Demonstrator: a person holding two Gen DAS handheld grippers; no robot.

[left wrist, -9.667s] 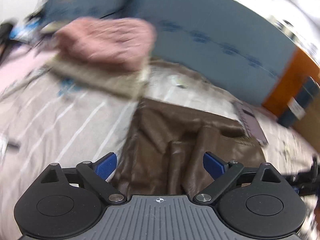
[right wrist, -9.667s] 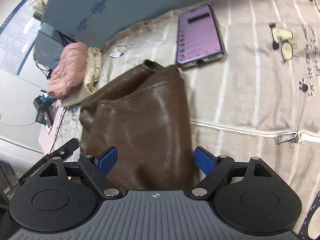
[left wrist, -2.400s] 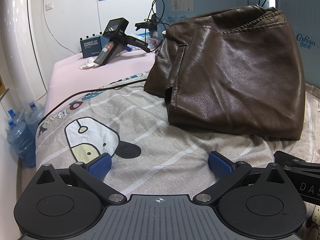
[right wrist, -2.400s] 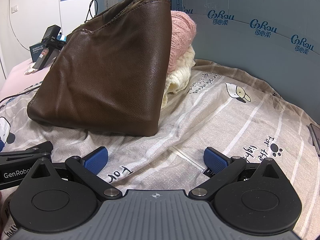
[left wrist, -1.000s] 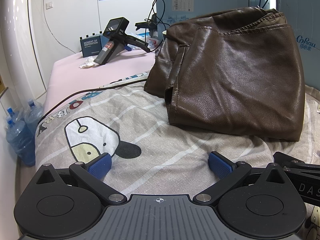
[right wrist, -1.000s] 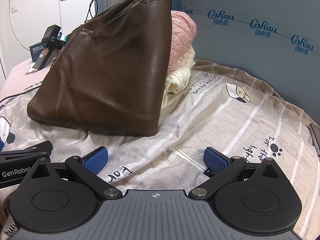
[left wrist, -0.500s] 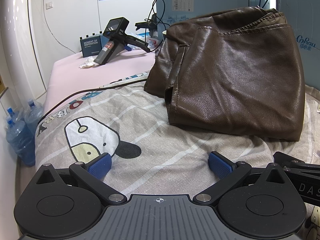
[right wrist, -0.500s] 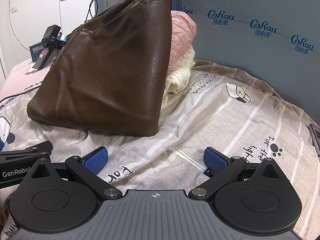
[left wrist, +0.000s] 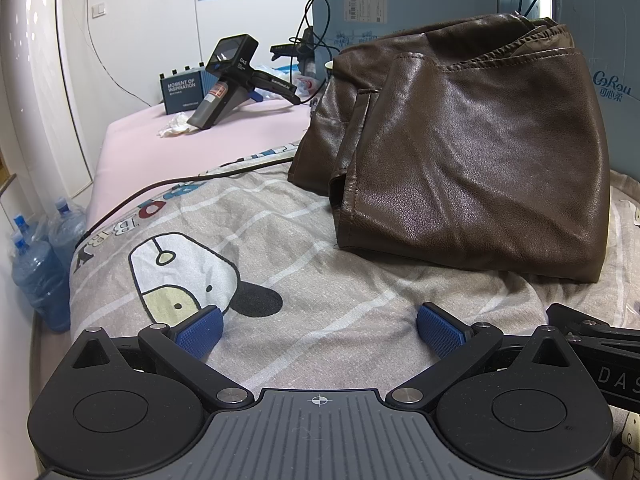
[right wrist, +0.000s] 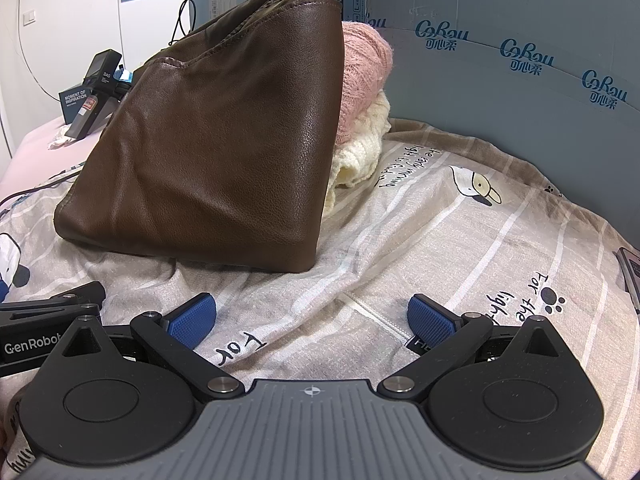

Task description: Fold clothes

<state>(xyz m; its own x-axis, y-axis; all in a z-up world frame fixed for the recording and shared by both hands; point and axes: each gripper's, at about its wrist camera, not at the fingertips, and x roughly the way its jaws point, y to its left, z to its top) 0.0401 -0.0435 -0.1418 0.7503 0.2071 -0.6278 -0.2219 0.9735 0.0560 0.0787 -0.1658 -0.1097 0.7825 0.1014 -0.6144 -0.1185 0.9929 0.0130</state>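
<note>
Though folded, brown leather garment (left wrist: pixel 472 168) bulky.

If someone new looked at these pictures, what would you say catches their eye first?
The folded brown leather garment dominates, sitting on the cartoon-print bedsheet just ahead of both open grippers, the left gripper and the right gripper. Behind it in the right wrist view, a pink knit is stacked on a cream knit against the blue printed board.
</note>
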